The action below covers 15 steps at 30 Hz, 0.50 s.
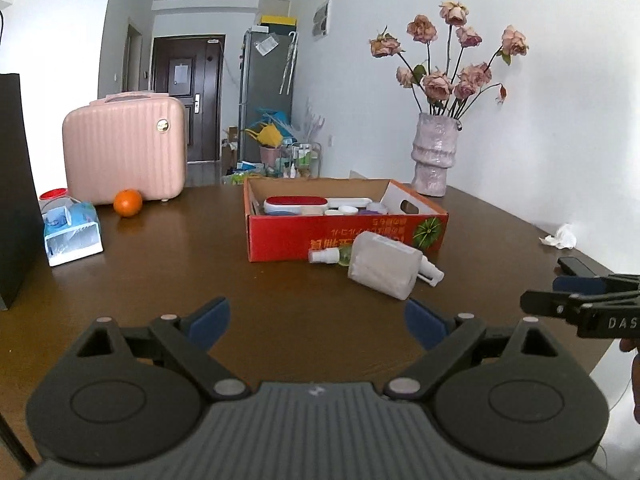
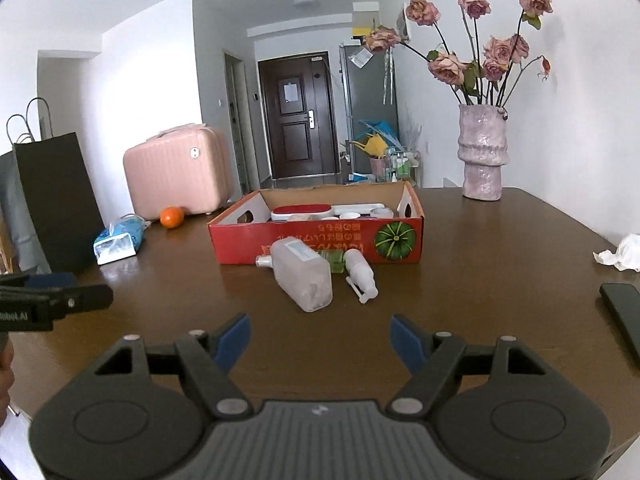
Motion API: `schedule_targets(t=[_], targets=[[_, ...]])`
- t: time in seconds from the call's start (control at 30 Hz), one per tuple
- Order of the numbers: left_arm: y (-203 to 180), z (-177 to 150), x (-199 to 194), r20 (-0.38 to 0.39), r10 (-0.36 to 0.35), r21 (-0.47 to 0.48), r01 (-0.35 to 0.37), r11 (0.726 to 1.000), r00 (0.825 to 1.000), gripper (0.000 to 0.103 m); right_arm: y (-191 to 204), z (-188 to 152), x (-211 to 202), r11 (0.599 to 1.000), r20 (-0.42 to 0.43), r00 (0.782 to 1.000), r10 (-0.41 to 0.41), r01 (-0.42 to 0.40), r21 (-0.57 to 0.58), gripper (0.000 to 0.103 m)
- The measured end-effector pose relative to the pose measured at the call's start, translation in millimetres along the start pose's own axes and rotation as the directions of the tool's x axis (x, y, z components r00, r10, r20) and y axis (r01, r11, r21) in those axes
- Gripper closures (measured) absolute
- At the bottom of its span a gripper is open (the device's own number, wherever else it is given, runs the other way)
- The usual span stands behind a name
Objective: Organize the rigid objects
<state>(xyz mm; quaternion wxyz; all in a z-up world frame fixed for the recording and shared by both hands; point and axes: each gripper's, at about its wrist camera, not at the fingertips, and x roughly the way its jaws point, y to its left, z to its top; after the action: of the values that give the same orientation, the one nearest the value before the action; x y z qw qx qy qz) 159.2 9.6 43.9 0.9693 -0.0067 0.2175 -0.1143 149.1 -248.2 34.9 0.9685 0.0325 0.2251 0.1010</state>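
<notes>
Both grippers empty, hovering over bare table (image 1: 200, 264) at bottom of frame. Left gripper (image 1: 316, 320): jaws spread wide, nothing between the blue pads. Right gripper (image 2: 320, 340): jaws apart, a bit narrower, also nothing between them. Each shows at the other view's side edge.

Loose items, centre frame, just past the fingertips — count 3:
- 1 frosted rectangular bottle (image 2: 302, 276), lying on its side, largest, nearest.
- 1 small white spray bottle (image 2: 361, 274), on its side, just right of the frosted one in the right view.
- 1 small green bottle (image 2: 334, 261), lying behind/between them, up against the box front.

Behind those, mid frame: 1 red cardboard box (image 2: 316, 240), open top, pumpkin print on front. Inside: 1 red-topped white item (image 2: 303, 211) plus several small white jars and lids; can't count them exactly.

Right edge: 1 black flat device (image 2: 622, 316), 1 crumpled tissue (image 2: 624, 256).

Left side: 1 blue-white wipes pack (image 2: 120, 238), 1 orange (image 2: 172, 216), 1 black paper bag (image 2: 56, 204).

Far: 1 pink suitcase (image 2: 176, 172) upper left, 1 pink vase (image 2: 482, 152) with dried roses upper right.
</notes>
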Motion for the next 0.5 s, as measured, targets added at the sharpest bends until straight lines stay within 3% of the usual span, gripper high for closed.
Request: schedule_targets(t=[0.27, 0.4, 0.5], targets=[[4.9, 4.3, 27.2, -0.049, -0.040, -0.039, 0.038, 0.999, 0.998, 0.008, -8.8, -1.3, 17.0, 0.999, -0.025, 1.000, 0.007, -0.006, 0.050, 0.028], [8.0, 17.0, 63.3, -0.075, -0.063, -0.047, 0.060, 0.997, 0.995, 0.008, -18.2, 4.2, 41.3, 0.997, -0.049, 0.999, 0.002, 0.002, 0.079, 0.028], [7.7, 32.9, 99.0, -0.084, -0.089, -0.055, 0.084, 0.995, 0.992, 0.014, -23.7, 12.6, 64.0, 0.993, -0.063, 0.998, 0.022, -0.015, 0.113, 0.035]])
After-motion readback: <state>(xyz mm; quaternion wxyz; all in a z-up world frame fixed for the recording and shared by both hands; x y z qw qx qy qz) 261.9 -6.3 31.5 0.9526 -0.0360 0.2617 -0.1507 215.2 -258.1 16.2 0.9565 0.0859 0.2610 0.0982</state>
